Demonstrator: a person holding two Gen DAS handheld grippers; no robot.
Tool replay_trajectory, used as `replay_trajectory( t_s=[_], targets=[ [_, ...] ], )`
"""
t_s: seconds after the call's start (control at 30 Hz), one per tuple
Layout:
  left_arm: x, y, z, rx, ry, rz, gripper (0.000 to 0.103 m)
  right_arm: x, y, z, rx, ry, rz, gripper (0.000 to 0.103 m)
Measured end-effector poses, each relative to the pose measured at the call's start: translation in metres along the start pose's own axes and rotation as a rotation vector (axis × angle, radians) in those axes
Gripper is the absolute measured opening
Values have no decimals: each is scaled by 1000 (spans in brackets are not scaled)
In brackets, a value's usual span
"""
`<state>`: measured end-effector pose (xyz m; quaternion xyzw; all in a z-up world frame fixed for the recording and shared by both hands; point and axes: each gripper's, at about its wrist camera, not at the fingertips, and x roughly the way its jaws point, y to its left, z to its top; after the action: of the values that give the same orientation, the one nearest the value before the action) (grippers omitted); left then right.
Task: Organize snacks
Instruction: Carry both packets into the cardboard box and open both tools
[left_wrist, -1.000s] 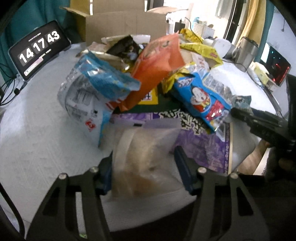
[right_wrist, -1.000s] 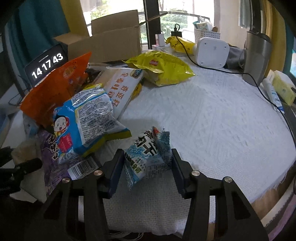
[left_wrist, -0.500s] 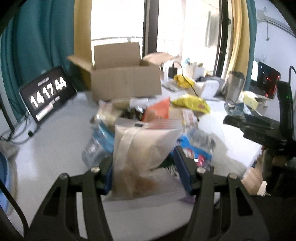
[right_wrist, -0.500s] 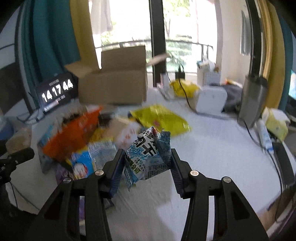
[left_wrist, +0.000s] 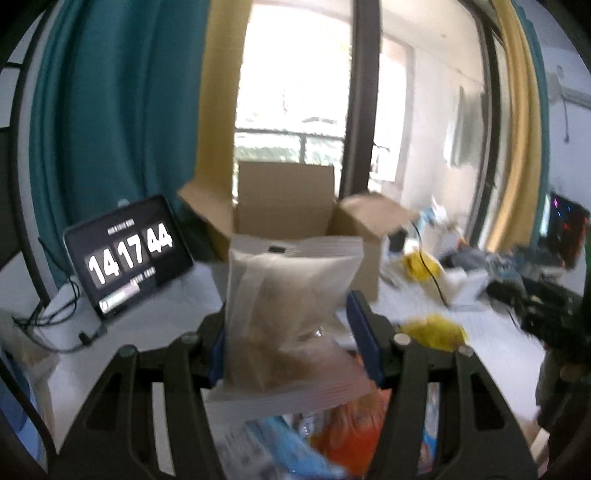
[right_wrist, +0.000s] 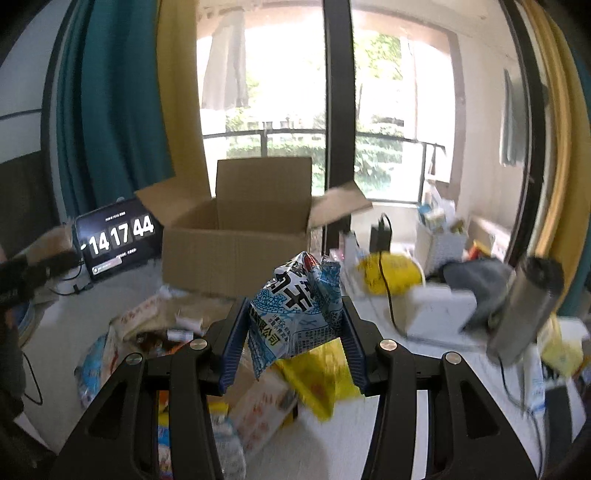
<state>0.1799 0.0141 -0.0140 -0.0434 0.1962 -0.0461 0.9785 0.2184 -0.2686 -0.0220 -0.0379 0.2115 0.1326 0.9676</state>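
In the left wrist view my left gripper is shut on a pale translucent snack bag with brown contents, held upright above the table. Behind it stands an open cardboard box with its flaps up. In the right wrist view my right gripper is shut on a small blue-and-white snack packet, also lifted off the table, in front of the same cardboard box. A pile of snack packets lies on the white table below, orange and blue ones among them.
A tablet clock leans left of the box. Yellow bags, a white appliance, a metal flask and cables crowd the right side. The other gripper shows at the right edge of the left wrist view. Curtains and a window stand behind.
Both grippers have risen off the table with their packets and tilted up, so the box and window now fill the views and the snack pile has dropped to the bottom.
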Motion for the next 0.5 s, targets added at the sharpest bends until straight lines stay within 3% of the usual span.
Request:
replay_trajectory(
  t_s=[0.3,0.5],
  targets=[
    [54,28,54,22,-67,62,60,51,3,54,-61,-62,48,51],
    [101,44,78,31,-69,111,60,100,10,82,-94,-48,100,51]
  ],
)
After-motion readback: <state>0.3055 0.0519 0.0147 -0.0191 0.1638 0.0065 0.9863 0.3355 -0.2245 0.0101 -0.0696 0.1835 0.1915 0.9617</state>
